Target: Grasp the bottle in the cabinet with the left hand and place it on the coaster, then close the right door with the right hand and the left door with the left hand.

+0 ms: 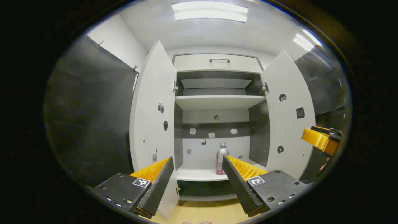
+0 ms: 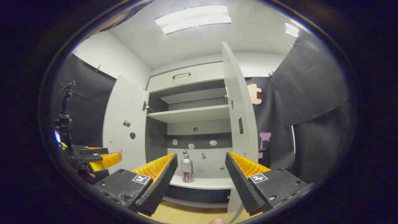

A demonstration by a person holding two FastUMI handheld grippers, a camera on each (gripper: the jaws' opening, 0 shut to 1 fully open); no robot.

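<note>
Ahead: bottle [image 1: 221,158] upright on shelf [image 1: 199,174] | doors [image 1: 154,124] open

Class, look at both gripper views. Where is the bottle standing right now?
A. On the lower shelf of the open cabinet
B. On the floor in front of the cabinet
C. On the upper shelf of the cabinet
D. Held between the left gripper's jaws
A: the bottle stands upright on the lower shelf with both doors open, ahead of the left gripper, whose jaws are open and empty.
</note>
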